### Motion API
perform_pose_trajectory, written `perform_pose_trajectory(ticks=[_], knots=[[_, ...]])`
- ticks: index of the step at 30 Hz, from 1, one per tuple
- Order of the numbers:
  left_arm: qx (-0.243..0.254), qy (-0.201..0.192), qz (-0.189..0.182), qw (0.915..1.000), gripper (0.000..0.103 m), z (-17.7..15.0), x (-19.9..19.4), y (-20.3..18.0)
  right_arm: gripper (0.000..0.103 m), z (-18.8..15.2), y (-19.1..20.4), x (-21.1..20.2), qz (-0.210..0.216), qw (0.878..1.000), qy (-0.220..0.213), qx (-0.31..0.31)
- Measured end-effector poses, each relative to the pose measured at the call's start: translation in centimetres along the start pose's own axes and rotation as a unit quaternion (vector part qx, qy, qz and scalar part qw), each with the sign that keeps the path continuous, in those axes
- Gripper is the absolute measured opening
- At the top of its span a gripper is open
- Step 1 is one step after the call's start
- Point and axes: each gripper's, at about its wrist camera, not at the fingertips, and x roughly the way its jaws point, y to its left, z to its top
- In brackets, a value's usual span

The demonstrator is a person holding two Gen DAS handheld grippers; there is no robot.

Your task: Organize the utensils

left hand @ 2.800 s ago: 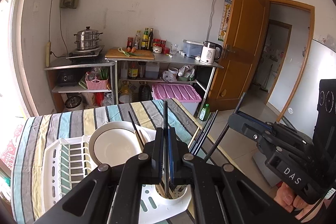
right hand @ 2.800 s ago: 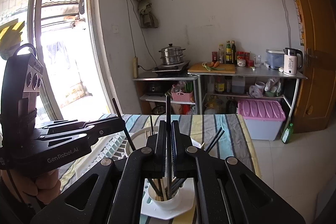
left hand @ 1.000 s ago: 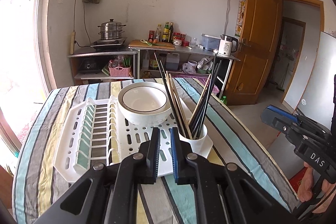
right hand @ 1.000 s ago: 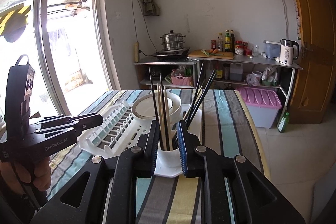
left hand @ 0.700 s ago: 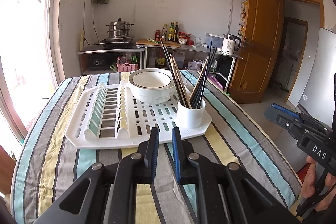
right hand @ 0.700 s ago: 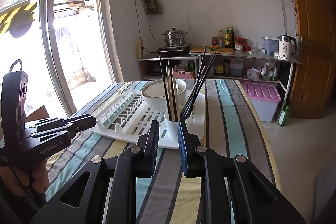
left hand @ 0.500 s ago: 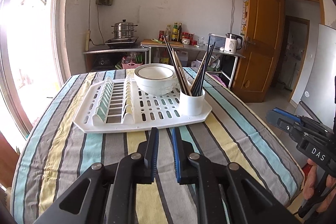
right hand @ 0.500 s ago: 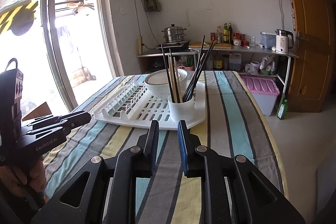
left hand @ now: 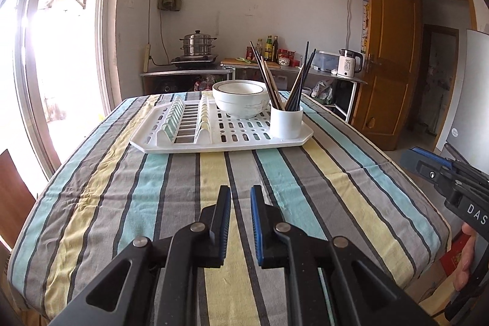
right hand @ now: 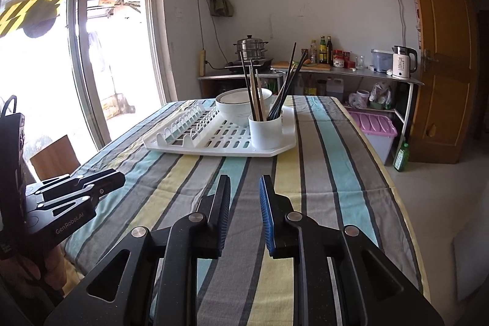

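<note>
A table under a striped cloth [left hand: 189, 179] fills the scene; on its far half lies a white drying rack [left hand: 214, 139], well apart from both grippers; a white bowl [left hand: 240, 100] sits on the rack; just beside it, at the rack's right corner, a white cup [left hand: 286, 122] holds upright dark and wooden chopsticks [left hand: 269, 81]; the left gripper [left hand: 240, 197] and right gripper [right hand: 244, 187] hover over the near cloth, each with fingers slightly apart and empty.

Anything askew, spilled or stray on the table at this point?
Nothing stands out. The chopsticks all stand in the white cup on the drying rack, beside the bowl. Both the left gripper and right gripper are open and empty.
</note>
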Motion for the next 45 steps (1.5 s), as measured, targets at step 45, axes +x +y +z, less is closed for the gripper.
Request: perform_pose_trajectory(ticks=[45], knots=[[0.007, 0.010, 0.004, 0.9999, 0.013, -1.0, 0.5, -1.0, 0.037, -1.0, 0.9, 0.1, 0.004, 1.000, 0.007, -0.010]])
